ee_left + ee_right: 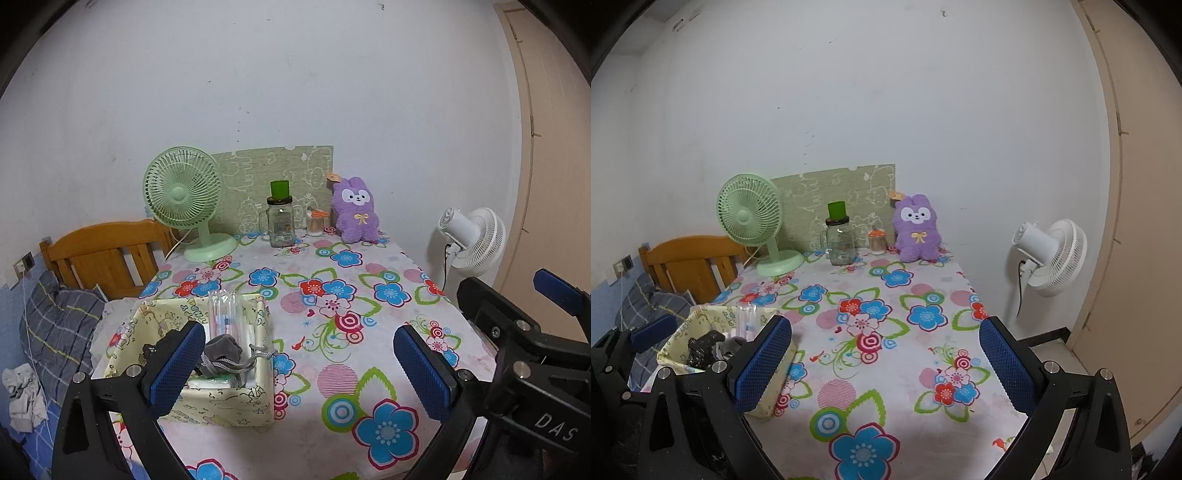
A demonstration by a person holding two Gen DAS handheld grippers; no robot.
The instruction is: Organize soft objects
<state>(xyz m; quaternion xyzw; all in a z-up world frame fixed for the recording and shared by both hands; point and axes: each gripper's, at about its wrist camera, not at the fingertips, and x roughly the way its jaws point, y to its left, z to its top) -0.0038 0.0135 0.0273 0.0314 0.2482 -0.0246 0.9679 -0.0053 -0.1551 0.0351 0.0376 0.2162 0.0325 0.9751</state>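
Nearest, the left gripper (pixel 299 365) and right gripper (pixel 886 363) both hover over the floral tablecloth (pixel 369 295), jaws spread wide and empty. At ten o'clock, a fabric box (pixel 229 404) holds a grey pouch (pixel 221 352) and a plastic bottle (pixel 226 314). At twelve o'clock, far back against the wall, sits the purple plush toy (pixel 355 212), just beside a glass jar (pixel 280 225) and near a green fan (pixel 183 188). Risk, as a judgement: reaching for the toy could topple the jar, since they stand so close.

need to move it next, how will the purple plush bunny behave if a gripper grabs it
The purple plush bunny looks fluffy, so it will likely squash and flop rather than stay stiff. It probably weighs little for its bulk. It appears propped upright near the wall, so a push may topple it.
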